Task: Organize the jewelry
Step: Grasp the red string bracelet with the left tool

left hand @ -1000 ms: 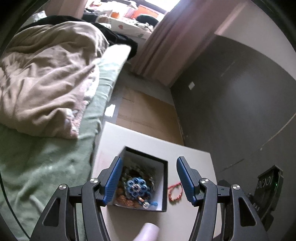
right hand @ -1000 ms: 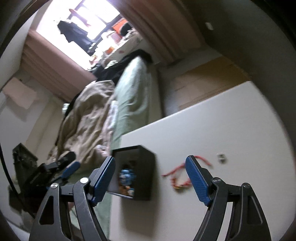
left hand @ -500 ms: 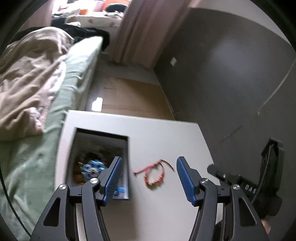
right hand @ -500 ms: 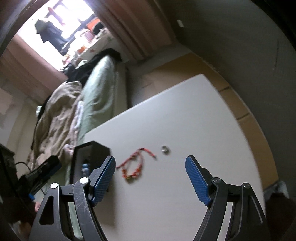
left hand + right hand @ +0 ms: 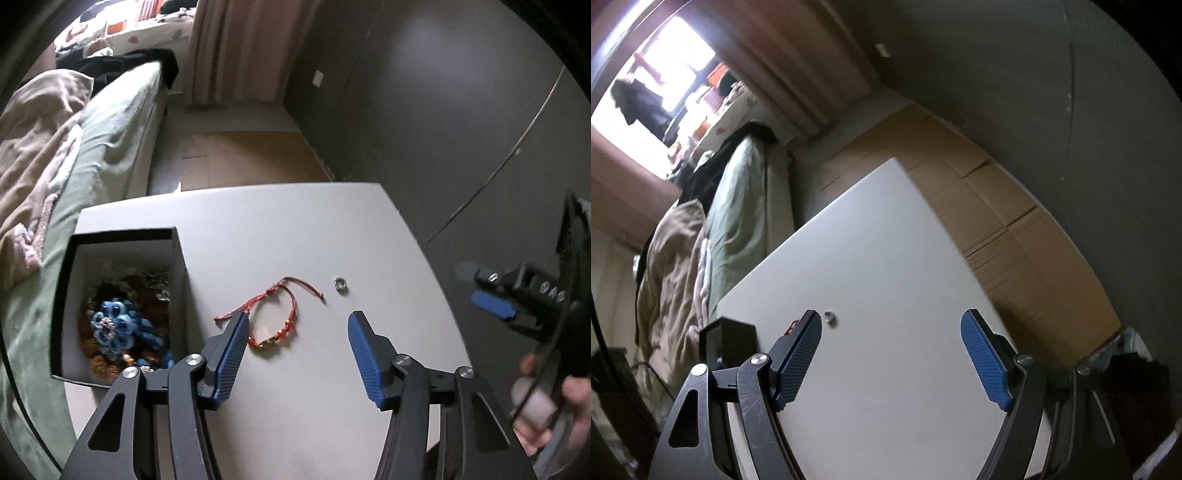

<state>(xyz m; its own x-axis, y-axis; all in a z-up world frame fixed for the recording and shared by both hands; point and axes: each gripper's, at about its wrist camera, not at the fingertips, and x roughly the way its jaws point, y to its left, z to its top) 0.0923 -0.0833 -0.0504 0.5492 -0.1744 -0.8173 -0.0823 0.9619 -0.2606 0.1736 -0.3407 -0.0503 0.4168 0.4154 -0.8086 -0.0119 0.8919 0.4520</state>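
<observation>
Left gripper [image 5: 295, 326]: jaws apart and just closing a little, gripping nothing; it hangs over the red bracelet [image 5: 275, 317], whose beaded end shows between the blue pads.
Right gripper [image 5: 892, 325]: spread wide, empty, above bare worktop [image 5: 879, 258].
Ring [image 5: 340, 284]: small, silver, on the worktop just right of the bracelet cord.
Box [image 5: 177, 258]: black, open, left of the bracelet, holding blue and brown jewelry [image 5: 118, 325].

One white table [image 5: 314, 229], one black box [image 5: 122, 236], one red bracelet [image 5: 280, 321], one small ring [image 5: 340, 284], two grippers.
</observation>
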